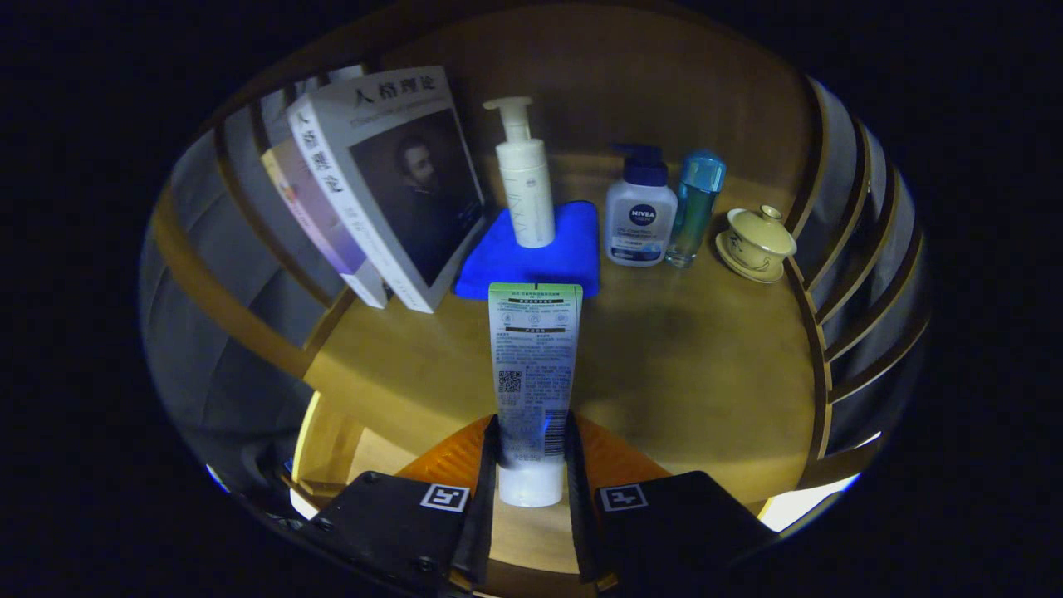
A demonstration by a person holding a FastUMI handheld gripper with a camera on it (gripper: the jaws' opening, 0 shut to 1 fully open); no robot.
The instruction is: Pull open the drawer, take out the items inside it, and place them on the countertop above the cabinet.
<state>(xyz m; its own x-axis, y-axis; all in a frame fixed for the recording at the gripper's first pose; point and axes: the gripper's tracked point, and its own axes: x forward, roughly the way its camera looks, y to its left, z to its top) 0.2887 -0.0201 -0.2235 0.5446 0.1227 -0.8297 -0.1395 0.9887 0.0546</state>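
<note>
Tube of cleanser [533,374], cap end down, is clamped between the fingers [531,465], which press its lower sides just above the white cap; gripping low keeps the tall tube upright over the wooden worktop [689,365]. Beyond it a white pump bottle [525,178] stands on a folded blue cloth [531,249], with a navy-capped lotion bottle [640,216], a teal bottle [696,208] and a lidded teacup [757,241] to one side, and leaning books [390,183] opposite. My judgement: the open patch ahead suits setting it down.
</note>
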